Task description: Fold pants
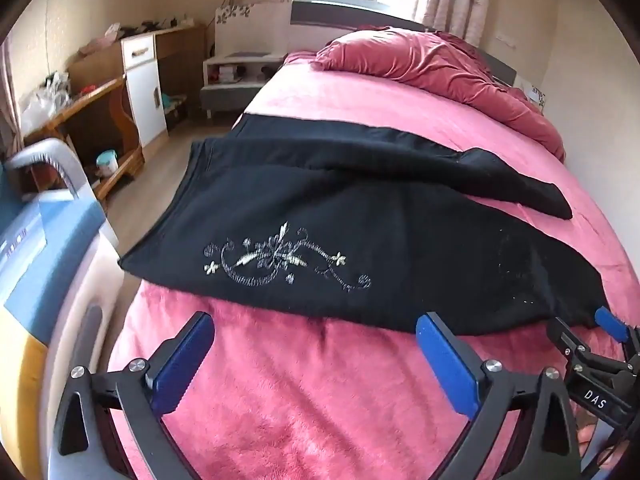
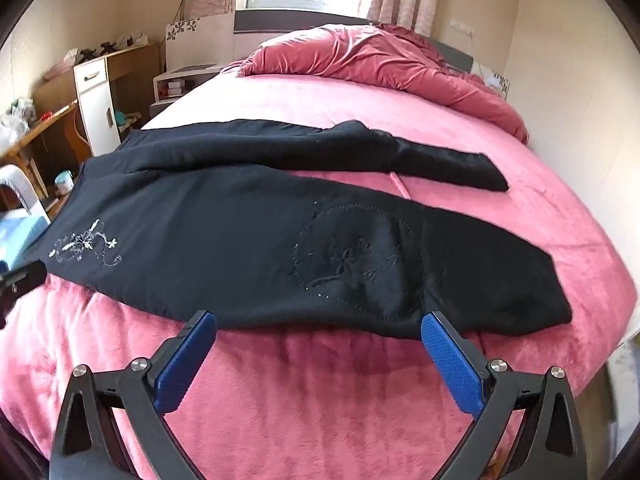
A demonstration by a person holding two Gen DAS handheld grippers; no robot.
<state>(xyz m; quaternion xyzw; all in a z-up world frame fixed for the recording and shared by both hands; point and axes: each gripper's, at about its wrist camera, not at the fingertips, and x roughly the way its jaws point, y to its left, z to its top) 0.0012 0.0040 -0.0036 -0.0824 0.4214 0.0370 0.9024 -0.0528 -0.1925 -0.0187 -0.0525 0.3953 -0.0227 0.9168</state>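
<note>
Black pants (image 1: 360, 216) with silver floral embroidery (image 1: 280, 260) lie spread across the pink bed, waist to the left, two legs running right. They also show in the right wrist view (image 2: 248, 240), with a stitched round patch (image 2: 356, 264) on the near leg. My left gripper (image 1: 316, 336) is open and empty, just short of the pants' near edge. My right gripper (image 2: 320, 332) is open and empty at the near edge of the near leg. The right gripper also shows in the left wrist view (image 1: 592, 340) at the far right.
The pink bed cover (image 1: 304, 408) fills the foreground. A crumpled red quilt (image 1: 432, 64) lies at the head. A blue and white appliance (image 1: 48, 264) stands at the bed's left edge. A wooden desk (image 1: 92, 120) and white cabinet (image 1: 144, 88) stand along the left wall.
</note>
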